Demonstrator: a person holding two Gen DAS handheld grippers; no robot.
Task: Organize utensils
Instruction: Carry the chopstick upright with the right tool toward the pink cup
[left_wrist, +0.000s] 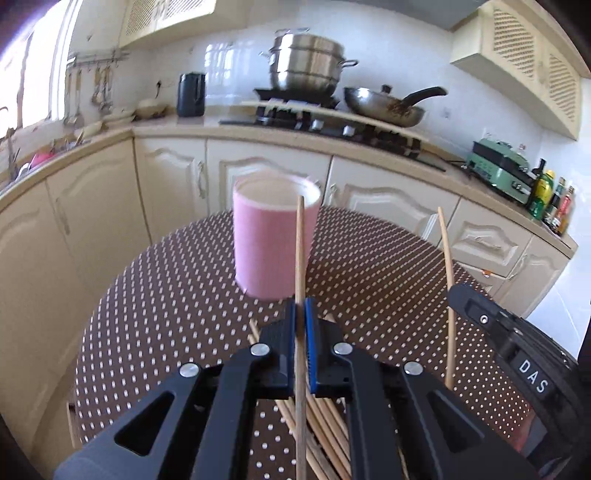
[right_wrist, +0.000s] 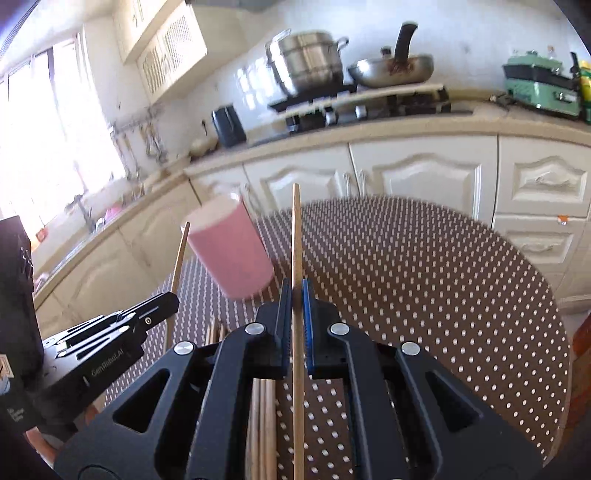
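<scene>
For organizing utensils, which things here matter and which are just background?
Job: left gripper and right gripper, each shut on a chopstick; pink holder; loose chopsticks.
Background: steamer pot, wok, kettle, bottles.

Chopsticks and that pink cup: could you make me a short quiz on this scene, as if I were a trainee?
1. True or false: each gripper is shut on one chopstick.
2. Where do the spare chopsticks lie?
A. in the pink cup
B. on the dotted table
C. on the stove
3. Fill in: the pink cup stands ____ on the table.

Key: 1 true: left gripper holds a chopstick, right gripper another chopstick. 2 B. 3 upright.
</scene>
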